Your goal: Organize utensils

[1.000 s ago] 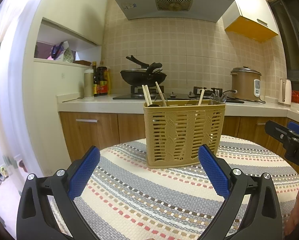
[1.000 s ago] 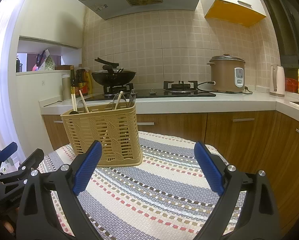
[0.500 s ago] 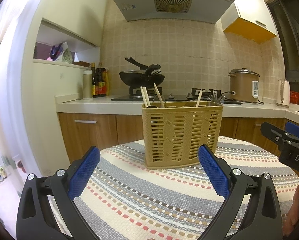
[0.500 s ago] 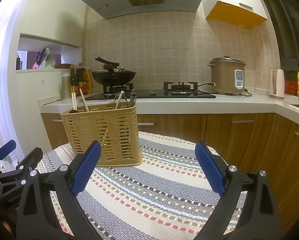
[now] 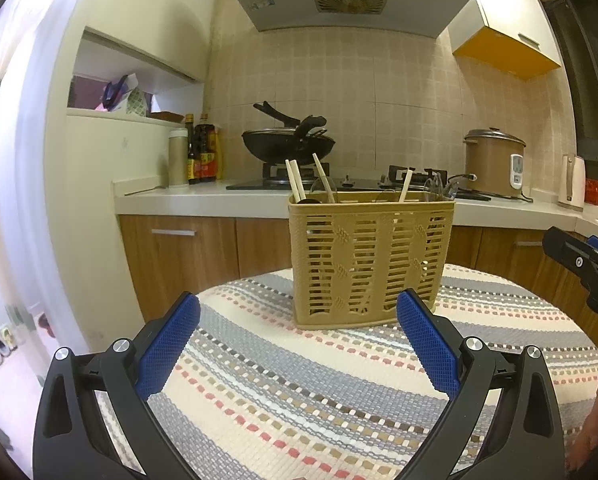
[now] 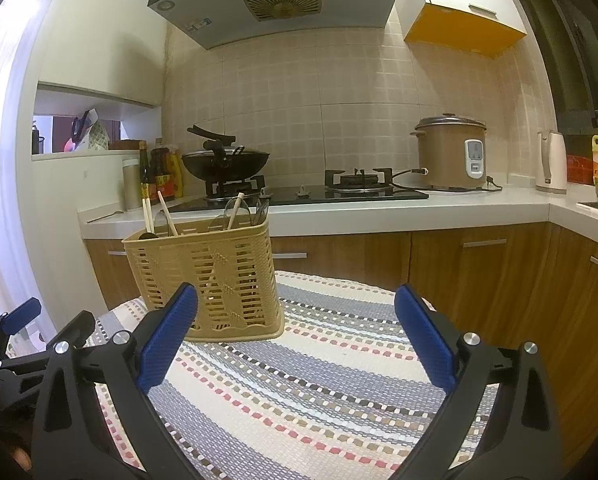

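A tan plastic utensil basket [image 5: 371, 260] stands upright on a round table with a striped cloth [image 5: 299, 392]. Wooden chopsticks [image 5: 295, 186] and metal utensils [image 5: 439, 188] stick up out of it. My left gripper [image 5: 297, 344] is open and empty, held low in front of the basket and apart from it. In the right wrist view the basket [image 6: 207, 280] stands at the left, and my right gripper [image 6: 295, 340] is open and empty over the cloth [image 6: 319, 392], to the basket's right.
A kitchen counter [image 6: 379, 212] runs behind the table with a wok [image 6: 225, 162] on the stove, sauce bottles [image 5: 203, 152], a rice cooker [image 6: 451, 152] and a kettle [image 6: 551, 160]. Wooden cabinets [image 6: 479, 264] stand below it. The table edge falls away left.
Both wrist views have tilted slightly upward; the basket sits a little lower in each view. Both grippers stay open and empty.
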`<state>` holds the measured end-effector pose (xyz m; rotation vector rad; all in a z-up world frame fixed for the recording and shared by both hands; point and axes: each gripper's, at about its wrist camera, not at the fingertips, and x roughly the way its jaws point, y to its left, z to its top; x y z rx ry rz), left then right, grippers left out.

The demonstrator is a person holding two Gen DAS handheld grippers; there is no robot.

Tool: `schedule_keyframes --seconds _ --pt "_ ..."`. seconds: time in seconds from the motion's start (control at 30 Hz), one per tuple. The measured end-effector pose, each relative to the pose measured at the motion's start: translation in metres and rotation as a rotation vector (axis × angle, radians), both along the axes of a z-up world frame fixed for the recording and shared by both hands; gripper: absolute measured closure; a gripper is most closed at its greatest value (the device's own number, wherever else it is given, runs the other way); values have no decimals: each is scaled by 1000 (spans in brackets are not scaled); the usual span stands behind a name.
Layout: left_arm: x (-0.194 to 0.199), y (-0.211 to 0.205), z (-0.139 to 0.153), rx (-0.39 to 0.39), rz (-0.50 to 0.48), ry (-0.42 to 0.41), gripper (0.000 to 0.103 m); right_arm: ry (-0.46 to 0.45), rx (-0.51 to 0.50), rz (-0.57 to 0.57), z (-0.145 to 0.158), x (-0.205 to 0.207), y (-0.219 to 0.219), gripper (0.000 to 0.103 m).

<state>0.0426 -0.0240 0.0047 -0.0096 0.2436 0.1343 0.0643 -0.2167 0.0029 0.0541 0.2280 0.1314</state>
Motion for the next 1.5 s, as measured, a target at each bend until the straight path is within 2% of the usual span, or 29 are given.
schedule_keyframes --seconds 1.5 --pt "1 -2 0 7 -4 13 8 -8 -14 0 1 -3 7 8"
